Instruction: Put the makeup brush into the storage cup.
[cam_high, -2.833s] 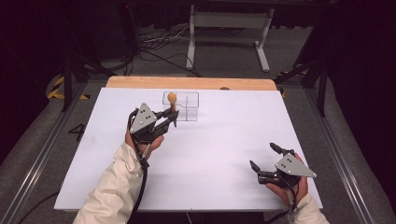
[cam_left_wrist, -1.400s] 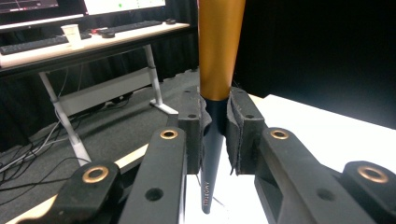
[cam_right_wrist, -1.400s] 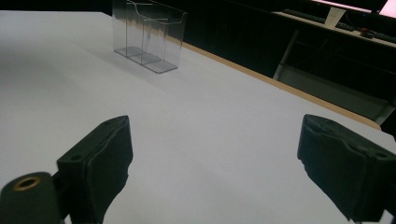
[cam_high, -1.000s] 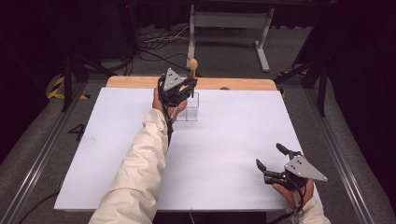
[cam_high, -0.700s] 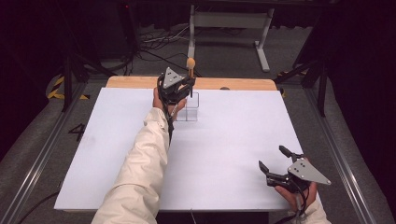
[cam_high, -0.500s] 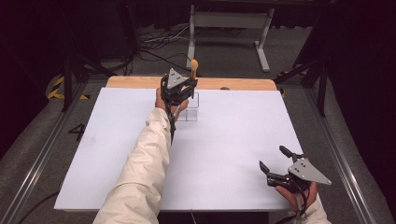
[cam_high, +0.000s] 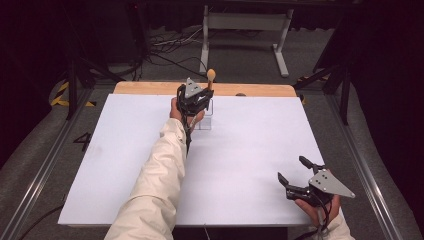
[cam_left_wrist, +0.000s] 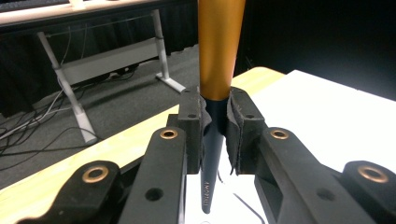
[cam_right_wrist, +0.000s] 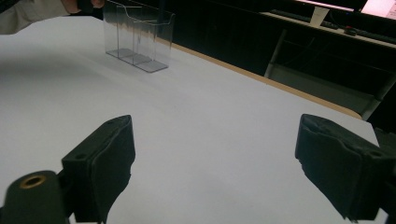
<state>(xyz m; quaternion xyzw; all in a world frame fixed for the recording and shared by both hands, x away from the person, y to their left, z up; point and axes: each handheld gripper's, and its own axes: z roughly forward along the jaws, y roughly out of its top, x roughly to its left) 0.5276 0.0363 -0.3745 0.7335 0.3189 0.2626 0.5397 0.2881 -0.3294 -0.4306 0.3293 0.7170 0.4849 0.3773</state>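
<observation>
Brush (cam_left_wrist: 219, 56) with the orange handle and dark pointed tip is pinched tight in the left gripper (cam_left_wrist: 215, 133), standing straight up. In the high view the left gripper (cam_high: 194, 100) holds it just over the clear holder (cam_high: 207, 120) near the far edge of the white table (cam_high: 125, 150). The tip does not look down inside yet, so lowering it in and letting go seem left to do. The right gripper (cam_right_wrist: 212, 154) has its jaws wide apart, holding nothing, well away near the front corner. Count: one brush, one clear holder with a few slots, two grippers.
</observation>
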